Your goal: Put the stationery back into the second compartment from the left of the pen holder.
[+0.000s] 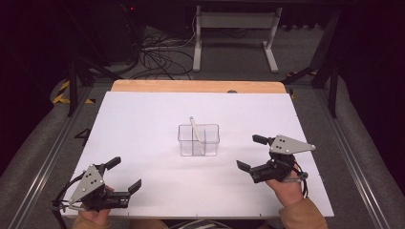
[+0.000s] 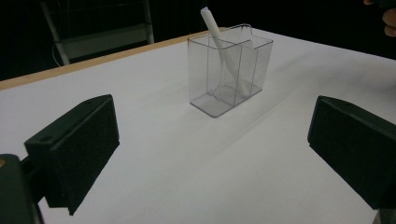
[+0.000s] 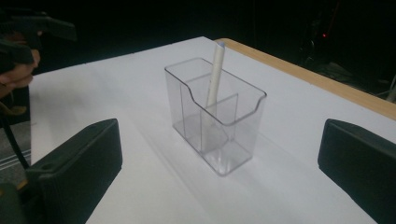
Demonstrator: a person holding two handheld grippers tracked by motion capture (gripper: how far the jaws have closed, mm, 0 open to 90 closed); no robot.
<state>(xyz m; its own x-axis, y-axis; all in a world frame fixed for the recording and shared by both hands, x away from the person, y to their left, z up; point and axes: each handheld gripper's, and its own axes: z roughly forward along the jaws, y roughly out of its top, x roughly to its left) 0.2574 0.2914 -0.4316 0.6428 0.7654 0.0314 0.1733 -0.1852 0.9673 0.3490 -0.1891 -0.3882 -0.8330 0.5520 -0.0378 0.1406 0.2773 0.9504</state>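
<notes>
A clear plastic holder with inner dividers stands in the middle of the white table top. A white pen leans inside it, its tip rising past the rim. The same holder and pen appear ahead of the left gripper's jaws, and the holder and pen ahead of the right gripper's jaws. My left gripper rests open at the front left corner. My right gripper stands open to the right of the holder, apart from it. Nothing sits between either pair of jaws.
A wooden strip runs along the table's far edge. Beyond it stand a white metal frame and loose cables on the floor. Metal rails flank the table on both sides.
</notes>
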